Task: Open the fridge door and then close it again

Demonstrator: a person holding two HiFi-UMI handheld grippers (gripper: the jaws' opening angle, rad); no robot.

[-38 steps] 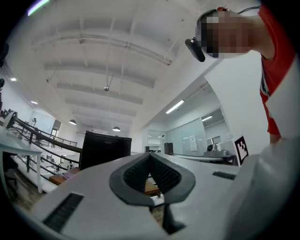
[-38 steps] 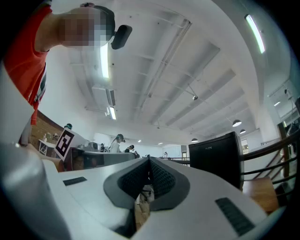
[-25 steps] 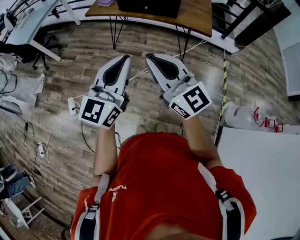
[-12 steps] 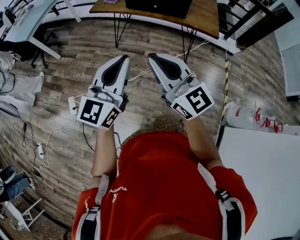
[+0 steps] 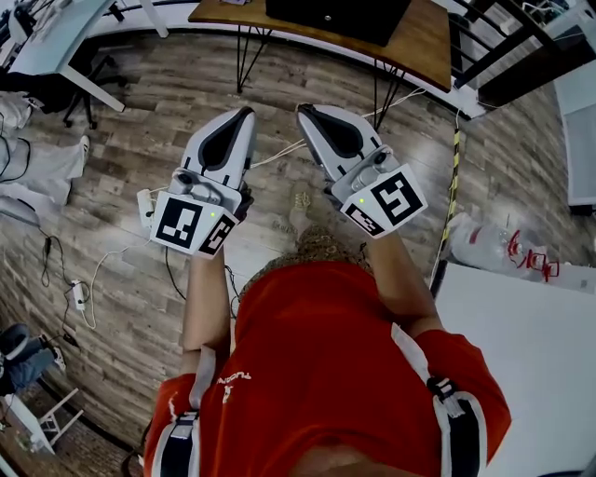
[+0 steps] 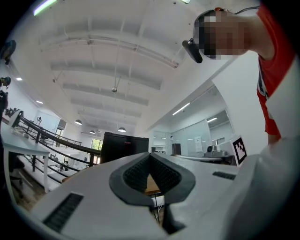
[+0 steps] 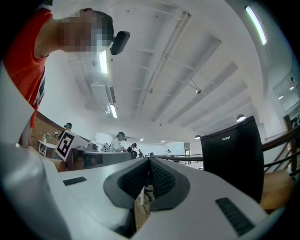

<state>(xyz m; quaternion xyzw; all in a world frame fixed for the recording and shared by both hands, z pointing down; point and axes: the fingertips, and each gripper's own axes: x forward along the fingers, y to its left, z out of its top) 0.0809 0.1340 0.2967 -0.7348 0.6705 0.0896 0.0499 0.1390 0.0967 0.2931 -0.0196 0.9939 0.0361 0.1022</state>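
The black mini fridge [image 5: 340, 17] stands on a wooden table [image 5: 424, 42] at the top of the head view, its door closed as far as I can see. It also shows ahead as a dark box in the left gripper view [image 6: 124, 147] and the right gripper view [image 7: 232, 154]. My left gripper [image 5: 247, 112] and right gripper [image 5: 300, 109] are held side by side over the wood floor, short of the table. Both point toward the fridge. The left gripper [image 6: 150, 154] is shut with nothing in it, and so is the right gripper [image 7: 149, 160].
A white table [image 5: 521, 354] lies at the lower right, with a white cylinder with red fittings [image 5: 489, 238] beside it. A power strip and cables [image 5: 144, 210] lie on the floor at left. A white desk [image 5: 56, 47] is top left, black railing [image 5: 503, 37] top right.
The wooden table and fridge have come closer and slid right in the head view as the person walks forward. Both grippers keep their pose and stay shut.
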